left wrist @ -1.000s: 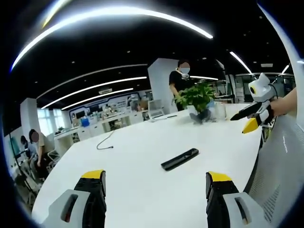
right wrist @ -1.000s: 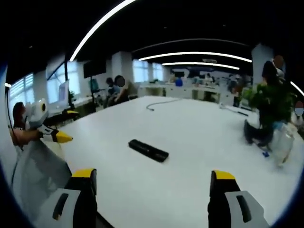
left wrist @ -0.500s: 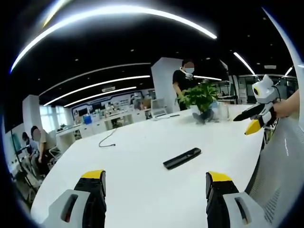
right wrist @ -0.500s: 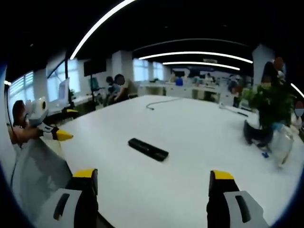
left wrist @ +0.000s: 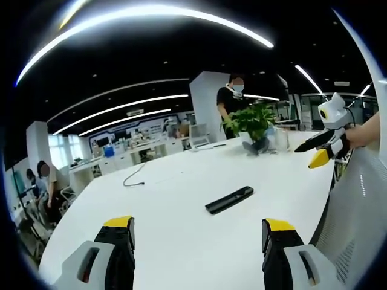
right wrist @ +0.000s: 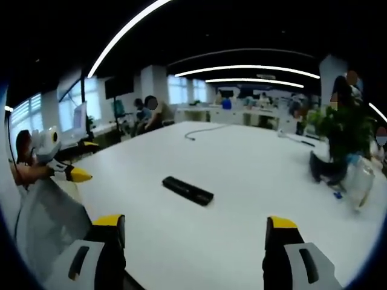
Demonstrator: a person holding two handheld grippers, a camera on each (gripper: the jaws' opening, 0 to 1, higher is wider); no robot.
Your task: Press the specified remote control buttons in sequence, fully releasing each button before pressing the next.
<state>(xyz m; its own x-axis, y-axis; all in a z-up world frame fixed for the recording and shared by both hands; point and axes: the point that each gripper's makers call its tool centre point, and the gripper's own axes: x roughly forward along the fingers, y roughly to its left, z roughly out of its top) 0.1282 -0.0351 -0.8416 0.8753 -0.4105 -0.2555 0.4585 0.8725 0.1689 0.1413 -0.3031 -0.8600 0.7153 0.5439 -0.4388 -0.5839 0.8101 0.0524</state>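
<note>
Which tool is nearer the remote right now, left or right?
Hard to call; roughly equal. The left tool and the right tool both hover open, short of the remote lying on the white table, touching nothing.

I see the remote control point(left wrist: 229, 200) lying flat on the counter point(left wrist: 169, 211), well ahead of the left tool point(left wrist: 198, 238) and slightly to its right. The potted plant point(left wrist: 251, 124) stands farther back on the counter, beyond the remote. A cable point(left wrist: 134, 176) lies on the counter, left of the plant. The right tool point(left wrist: 320, 151) hangs at the right, off the counter edge. In the right gripper view, the remote point(right wrist: 188, 191) lies ahead of the right tool point(right wrist: 195, 239), the plant point(right wrist: 341, 136) at far right.
</note>
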